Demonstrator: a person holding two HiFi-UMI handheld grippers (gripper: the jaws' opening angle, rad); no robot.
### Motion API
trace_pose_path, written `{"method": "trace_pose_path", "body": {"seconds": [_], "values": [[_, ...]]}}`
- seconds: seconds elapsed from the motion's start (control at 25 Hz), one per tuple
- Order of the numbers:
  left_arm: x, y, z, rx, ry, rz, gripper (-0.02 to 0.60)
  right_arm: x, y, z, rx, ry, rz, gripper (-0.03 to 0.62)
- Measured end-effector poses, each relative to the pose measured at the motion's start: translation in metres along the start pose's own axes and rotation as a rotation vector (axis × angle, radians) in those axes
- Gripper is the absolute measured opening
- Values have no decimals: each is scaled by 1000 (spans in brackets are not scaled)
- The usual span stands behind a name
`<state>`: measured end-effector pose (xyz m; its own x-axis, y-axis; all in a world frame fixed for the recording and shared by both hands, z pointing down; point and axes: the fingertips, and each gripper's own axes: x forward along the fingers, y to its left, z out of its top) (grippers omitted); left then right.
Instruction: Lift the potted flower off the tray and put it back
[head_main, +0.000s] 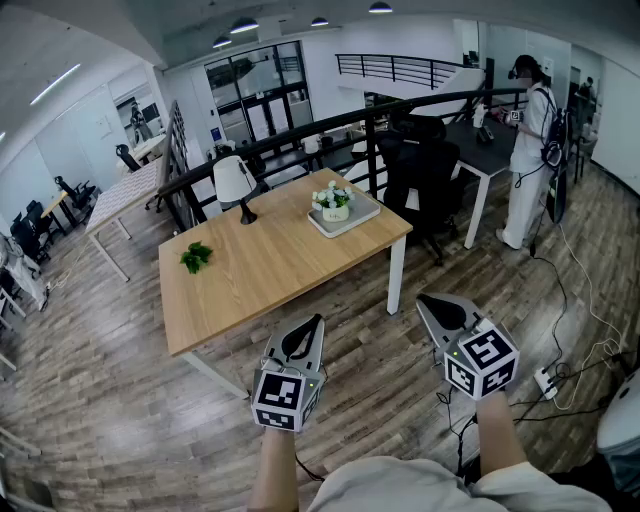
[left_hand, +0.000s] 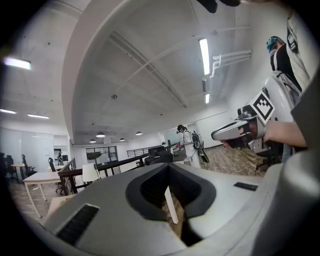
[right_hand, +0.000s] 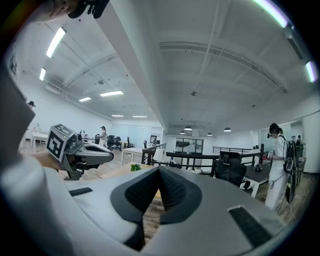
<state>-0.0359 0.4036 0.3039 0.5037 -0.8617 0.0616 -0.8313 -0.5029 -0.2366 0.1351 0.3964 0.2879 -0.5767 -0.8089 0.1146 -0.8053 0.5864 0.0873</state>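
Head view: potted flower (head_main: 333, 200) stands upright, long axis vertical, round white pot in a pale rimmed tray (head_main: 366, 215) at the far right corner of the wood-grain table (head_main: 270, 270). I see open plank floor along the near edge. Left gripper (head_main: 315, 320) and right gripper (head_main: 425, 300) are well short of the table.
Left gripper view: jaws closed, empty.
Right gripper view: jaws closed, empty.

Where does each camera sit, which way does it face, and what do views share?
Head view: on the person's head, facing steeply down at table, potted flower on tray; forearms, left tool, right tool show.
Left gripper view: on left tool, across the room along its shut jaws; right tool shows at right.
Right gripper view: on right tool, along shut jaws toward the table; left tool shows at left.
Shared: each gripper view catches the other tool.
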Motion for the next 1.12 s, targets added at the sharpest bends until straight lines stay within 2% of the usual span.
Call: {"method": "trace_pose_path", "body": {"seconds": [0.56,0.92,1.12], "values": [[23,-16,-7,-13,26,-13,23,-7,-34,-11,57,-34,-35,8],[59,-33,-3,-10,36,-7,23,-9,-74,-19,69,-27,-18,8],[81,-52,-8,-10,53,-11,23,-11,-92,-29,64,-15,22,8]]}}
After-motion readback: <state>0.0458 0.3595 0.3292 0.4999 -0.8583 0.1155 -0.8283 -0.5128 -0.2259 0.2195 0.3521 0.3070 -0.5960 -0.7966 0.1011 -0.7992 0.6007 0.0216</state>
